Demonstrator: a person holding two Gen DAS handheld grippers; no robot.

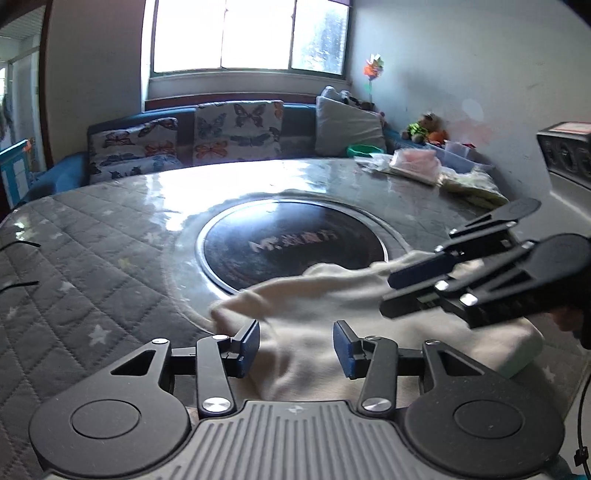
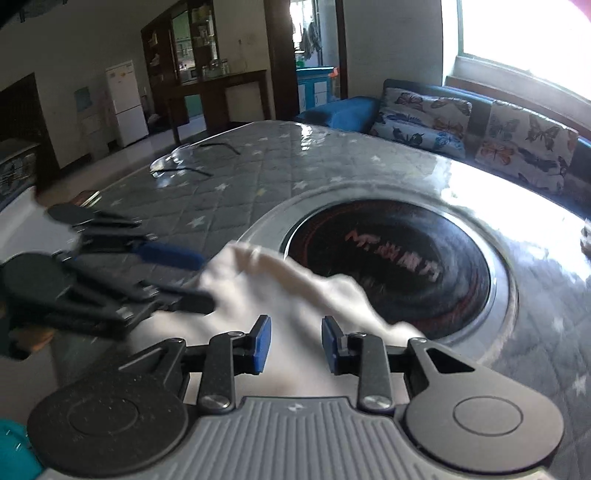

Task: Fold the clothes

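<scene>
Cream-white soft cloth garment lies rumpled on the near part of a round table covered with a grey quilted star-print cloth under a glossy clear sheet. Its far edge laps onto the rim of the round black glass cooktop set into the middle of the table.

In the left wrist view, the left gripper, black with blue pads, hovers over the near fold of the garment with its jaws apart; the fabric shows in the gap, and neither pad presses on it. The right gripper reaches in from the right side of that view, low over the cloth. From its own camera, the right gripper also has its jaws parted, a narrower gap, with the pale fabric visible between the pads but not pinched. The left gripper appears blurred at the left edge of the right wrist view, just beside the garment's raised corner.

Behind the table stands a dark blue sofa with butterfly-print cushions under a bright window. Clear bags and a plastic box sit at the far right of the tabletop.
</scene>
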